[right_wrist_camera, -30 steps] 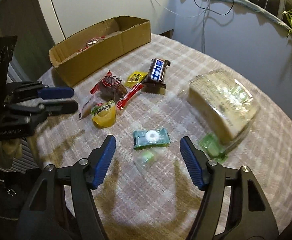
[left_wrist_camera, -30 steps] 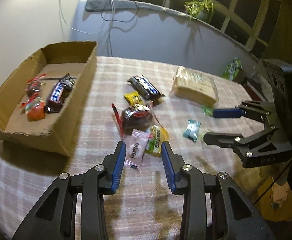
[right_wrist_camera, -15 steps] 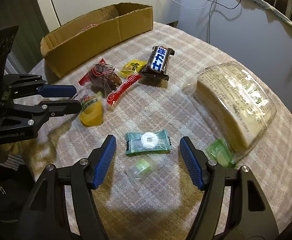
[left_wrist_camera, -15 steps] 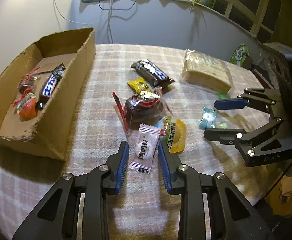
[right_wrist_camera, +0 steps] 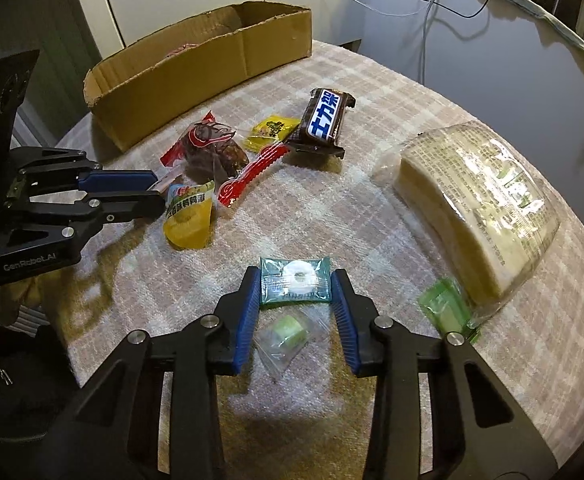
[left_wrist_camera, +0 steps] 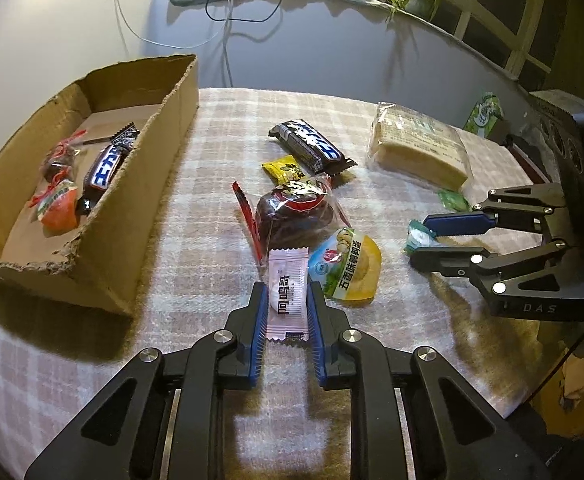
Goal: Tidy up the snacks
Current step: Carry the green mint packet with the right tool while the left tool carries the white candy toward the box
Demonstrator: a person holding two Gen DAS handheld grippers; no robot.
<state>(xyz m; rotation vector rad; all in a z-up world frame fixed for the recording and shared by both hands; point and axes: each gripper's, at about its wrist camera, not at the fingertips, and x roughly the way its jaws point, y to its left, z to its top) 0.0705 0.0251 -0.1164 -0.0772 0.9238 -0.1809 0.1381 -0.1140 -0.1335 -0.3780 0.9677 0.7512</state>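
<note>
Two grippers are down on our checked tablecloth [left_wrist_camera: 195, 280]. Our left gripper [left_wrist_camera: 287, 300] has just closed and pinches the white candy sachet [left_wrist_camera: 287, 292]. Our right gripper [right_wrist_camera: 296, 284] has been closing too — its blue pads meet the teal mint packet's [right_wrist_camera: 295, 280] ends. The cardboard box [left_wrist_camera: 131, 216] sits left.

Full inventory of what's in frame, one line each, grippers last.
Cardboard box: 1, brown, table's left; three snacks inside.
Chocolate bar: 1 on the table, dark with blue and white label, centre.
Yellow candy: 1, beside the bar.
Dark cake pack: 1, red-edged, centre.
Yellow-green pouch: 1, beside the white sachet.
Bread pack: 1, pale, right.
Left gripper: shut on white sachet.
Right gripper: pads at teal mint ends, just closing.
</note>
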